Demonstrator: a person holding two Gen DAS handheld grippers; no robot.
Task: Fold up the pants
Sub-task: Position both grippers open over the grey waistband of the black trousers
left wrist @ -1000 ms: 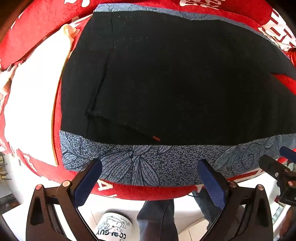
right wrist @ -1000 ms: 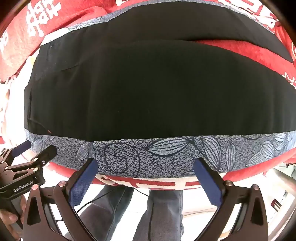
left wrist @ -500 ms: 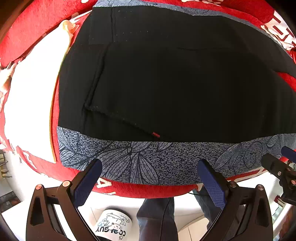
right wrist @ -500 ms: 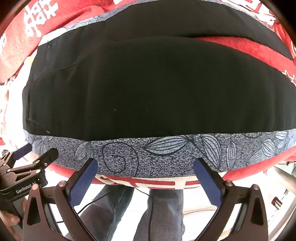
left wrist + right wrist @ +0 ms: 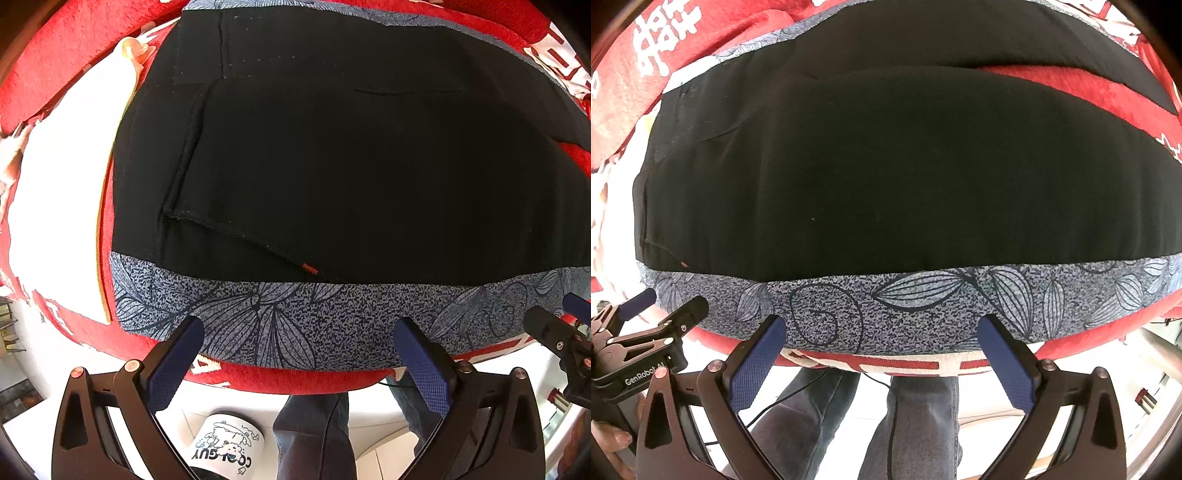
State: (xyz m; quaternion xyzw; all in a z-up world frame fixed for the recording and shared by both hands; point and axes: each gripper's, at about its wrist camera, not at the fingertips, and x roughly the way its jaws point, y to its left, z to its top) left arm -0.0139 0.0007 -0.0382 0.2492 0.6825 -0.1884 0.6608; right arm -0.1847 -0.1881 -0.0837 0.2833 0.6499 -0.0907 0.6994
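Red printed bedding carries the black pants (image 5: pixel 351 177), flat with a blue floral band at the near edge, as the left gripper (image 5: pixel 295 350) and right gripper (image 5: pixel 882 347), jaws spread and empty, have edged closer for a fold.

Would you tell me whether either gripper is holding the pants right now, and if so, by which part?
Nothing is held. The left gripper and right gripper are both open, short of the pants, with no cloth between their fingers.

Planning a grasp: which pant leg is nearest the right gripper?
Front leg, floral edge by the right gripper; the far leg lies past a red gap.
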